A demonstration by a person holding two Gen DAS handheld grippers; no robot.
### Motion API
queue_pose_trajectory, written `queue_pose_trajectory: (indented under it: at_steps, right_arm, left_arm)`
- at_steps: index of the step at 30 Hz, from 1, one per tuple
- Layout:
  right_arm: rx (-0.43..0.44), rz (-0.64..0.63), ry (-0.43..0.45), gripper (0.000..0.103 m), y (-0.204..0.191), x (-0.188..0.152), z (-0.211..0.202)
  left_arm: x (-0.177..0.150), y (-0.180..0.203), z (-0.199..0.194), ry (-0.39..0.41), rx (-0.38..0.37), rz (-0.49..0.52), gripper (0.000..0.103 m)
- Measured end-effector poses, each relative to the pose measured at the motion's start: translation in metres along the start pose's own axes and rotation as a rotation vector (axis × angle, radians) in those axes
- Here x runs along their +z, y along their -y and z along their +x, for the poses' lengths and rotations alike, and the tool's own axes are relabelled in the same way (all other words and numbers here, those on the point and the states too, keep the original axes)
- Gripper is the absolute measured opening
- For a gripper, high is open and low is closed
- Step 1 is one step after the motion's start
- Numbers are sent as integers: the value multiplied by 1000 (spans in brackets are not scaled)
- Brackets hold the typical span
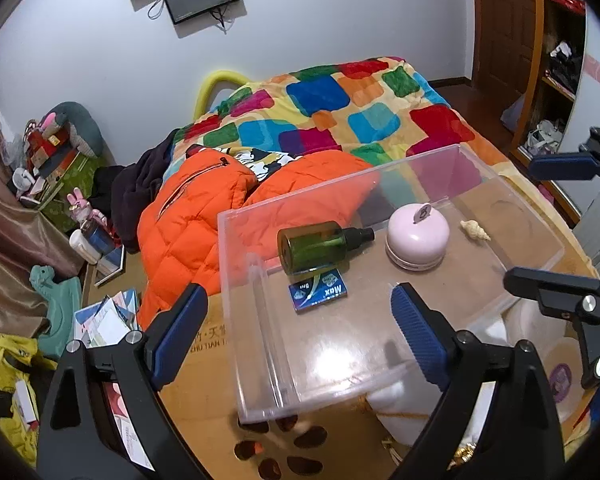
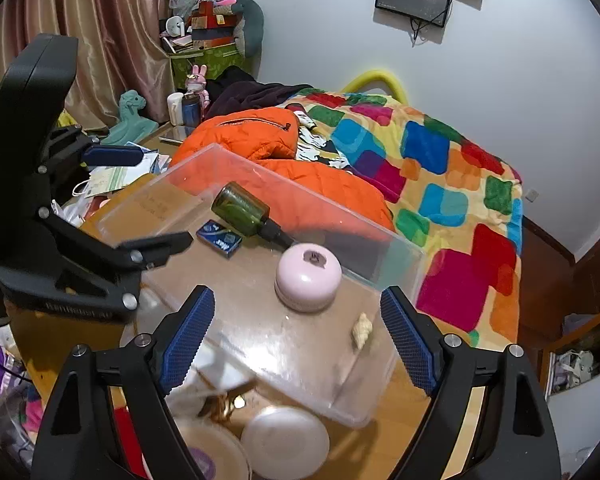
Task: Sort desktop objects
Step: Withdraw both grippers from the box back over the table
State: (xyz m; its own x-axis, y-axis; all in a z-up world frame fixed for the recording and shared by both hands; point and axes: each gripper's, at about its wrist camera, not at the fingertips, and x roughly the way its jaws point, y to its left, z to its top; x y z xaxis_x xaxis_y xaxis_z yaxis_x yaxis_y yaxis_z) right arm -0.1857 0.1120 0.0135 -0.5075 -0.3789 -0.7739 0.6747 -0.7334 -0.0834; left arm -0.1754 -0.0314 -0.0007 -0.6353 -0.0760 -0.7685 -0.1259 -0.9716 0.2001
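**Both claws empty above the filled box**

Your left gripper [image 1: 300,320] is spread wide with nothing between its blue ribbed pads [image 1: 418,330], hovering over the near end of the clear plastic storage box [image 1: 236,264]. Your right gripper [image 2: 296,336] is just as wide and just as empty, poised over the same box from the other side.

Inside the box, on its floor, lie a green glass spray bottle with a black pump top [image 1: 318,245] on its side, a small blue card packet [image 1: 318,290] just beside it, a round pink domed gadget [image 1: 417,237] near the middle, and a small cream seashell [image 1: 475,230] well apart at the far end.

Judging from this, you are between picks: four items look sorted. White round lids [image 2: 285,442] sit outside the box, below its near wall. If more is to go in, your next move calls for swinging one open claw down beside the box without knocking its wall.
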Motion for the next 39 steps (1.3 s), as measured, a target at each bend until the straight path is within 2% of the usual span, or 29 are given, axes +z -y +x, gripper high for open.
queue_pose_trajectory:
  at_steps: [5,11,15,30,39]
  right_arm:
    - [6,38,34,83,0,-13,-17]
    - [-66,42,102,84,-5,-29,-41]
    - [-43,78,130,93,-4,-39,-48]
    - [-111,100,185,93,-9,-86,-66]
    - [-132,128,160,93,-11,-128,-65]
  left_arm:
    - [-9,0,-13,12,18,-14,94]
    - [-22,-6,-34,55,3,-70,96]
    - [-31,-6,-42,78,31,-81,96]
    - [-74,-3,-54,82,-21,-186,97]
    - [-99,12,-52,54,-50,-219,97]
